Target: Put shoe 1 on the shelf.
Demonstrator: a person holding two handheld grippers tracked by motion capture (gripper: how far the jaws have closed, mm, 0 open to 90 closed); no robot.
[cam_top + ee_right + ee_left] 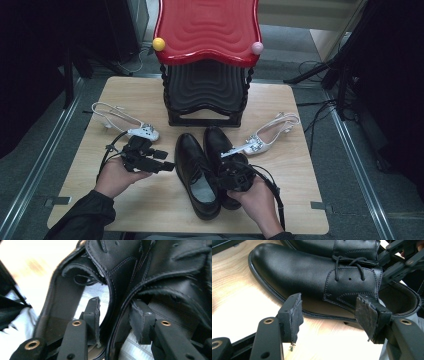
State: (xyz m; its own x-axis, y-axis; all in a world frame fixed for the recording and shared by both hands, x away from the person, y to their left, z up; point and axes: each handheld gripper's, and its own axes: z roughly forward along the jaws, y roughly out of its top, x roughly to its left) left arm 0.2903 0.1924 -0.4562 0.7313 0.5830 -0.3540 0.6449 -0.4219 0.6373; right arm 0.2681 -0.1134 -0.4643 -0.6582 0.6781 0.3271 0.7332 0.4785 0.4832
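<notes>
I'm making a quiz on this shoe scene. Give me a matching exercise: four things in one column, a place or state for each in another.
Things:
1. left tongs
2. right tongs
3. white sandal
4. red stool

Places or states:
a. stacked at the table's far edge
b. open, beside a black shoe
c. lying right of the black shoes
d. one jaw in each black shoe

Pairs: 1-b, 2-d, 3-c, 4-a

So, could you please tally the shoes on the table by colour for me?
Black lace-up shoes: 2, left one and right one, side by side.
White heeled sandals: 2, one at the left and one at the right.
Total: 4 shoes.
</notes>
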